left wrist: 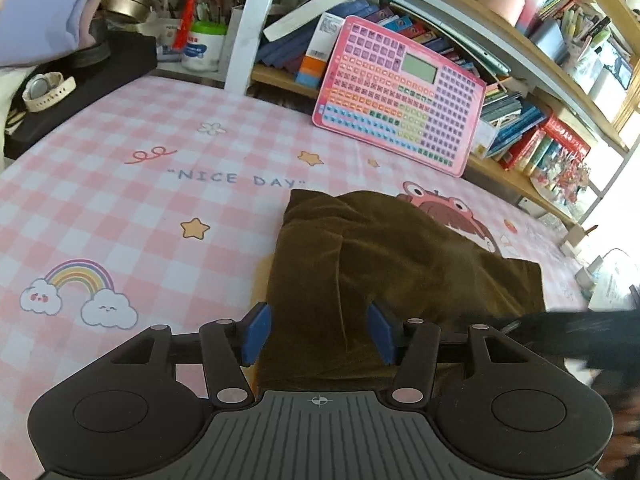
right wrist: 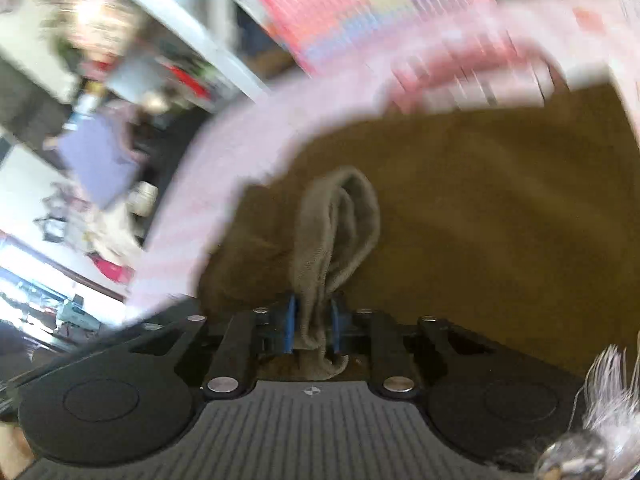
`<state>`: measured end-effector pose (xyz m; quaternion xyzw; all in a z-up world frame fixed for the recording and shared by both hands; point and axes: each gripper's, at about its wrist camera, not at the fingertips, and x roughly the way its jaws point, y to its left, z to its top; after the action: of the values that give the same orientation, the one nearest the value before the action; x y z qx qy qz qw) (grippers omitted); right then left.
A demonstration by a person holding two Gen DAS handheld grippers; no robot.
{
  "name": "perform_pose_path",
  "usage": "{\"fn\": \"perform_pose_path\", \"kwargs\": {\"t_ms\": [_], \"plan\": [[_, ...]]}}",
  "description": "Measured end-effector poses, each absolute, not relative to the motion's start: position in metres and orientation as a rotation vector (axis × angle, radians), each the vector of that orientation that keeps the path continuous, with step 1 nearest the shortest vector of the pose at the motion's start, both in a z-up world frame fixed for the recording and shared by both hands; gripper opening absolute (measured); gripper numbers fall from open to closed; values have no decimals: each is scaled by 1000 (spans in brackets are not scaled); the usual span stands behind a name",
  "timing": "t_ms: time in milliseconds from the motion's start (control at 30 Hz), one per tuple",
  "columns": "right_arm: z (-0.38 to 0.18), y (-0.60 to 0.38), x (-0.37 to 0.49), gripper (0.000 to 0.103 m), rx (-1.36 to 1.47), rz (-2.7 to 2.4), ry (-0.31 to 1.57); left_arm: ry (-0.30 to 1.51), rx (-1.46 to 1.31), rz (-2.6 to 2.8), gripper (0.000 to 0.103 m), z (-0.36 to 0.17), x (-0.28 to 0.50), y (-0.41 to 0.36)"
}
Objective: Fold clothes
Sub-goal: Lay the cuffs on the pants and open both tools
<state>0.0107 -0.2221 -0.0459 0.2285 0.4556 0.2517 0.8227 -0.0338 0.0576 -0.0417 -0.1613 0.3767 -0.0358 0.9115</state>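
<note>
Our left gripper (left wrist: 318,330) hovers released over the brown garment (left wrist: 384,252) lying on the pink checked worktop (left wrist: 132,208); our right gripper (right wrist: 313,326) pinches its grey band (right wrist: 336,232).

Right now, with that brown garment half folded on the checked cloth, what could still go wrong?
1. The right gripper pinches only a thin bunched fold of the brown garment; its view is motion-blurred, so a fast swing might pull the fabric free.
2. The left gripper is open over the garment's near edge, gripping nothing, so the cloth could drag along the pink checked tablecloth and wrinkle.
3. The pink keypad toy leans against the shelf close behind; a wide swing might knock it.
</note>
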Motion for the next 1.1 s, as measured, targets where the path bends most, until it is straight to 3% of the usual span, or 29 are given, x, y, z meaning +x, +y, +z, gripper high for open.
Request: {"fn": "perform_pose_path", "kwargs": {"t_ms": [100, 200, 333, 733, 833, 967, 1033, 1100], "plan": [[-41, -216, 6, 16, 437, 542, 936, 774, -349, -68, 54, -43, -32, 63], [-71, -219, 19, 29, 453, 437, 1037, 762, -362, -68, 54, -41, -31, 67], [-66, -229, 17, 44, 468, 425, 1032, 741, -384, -72, 68, -39, -29, 75], [-50, -239, -7, 41, 386, 338, 970, 805, -671, -147, 69, -76, 6, 104], [-40, -246, -13, 41, 384, 284, 911, 844, -778, -152, 62, -92, 14, 110], [-33, -254, -19, 41, 394, 211, 863, 869, -829, -165, 28, -96, 16, 112], [-31, -257, -22, 41, 398, 177, 849, 857, -798, -191, 20, -84, 13, 111], [-29, -260, -26, 41, 398, 146, 842, 810, -657, -238, 19, -57, 5, 101]]}}
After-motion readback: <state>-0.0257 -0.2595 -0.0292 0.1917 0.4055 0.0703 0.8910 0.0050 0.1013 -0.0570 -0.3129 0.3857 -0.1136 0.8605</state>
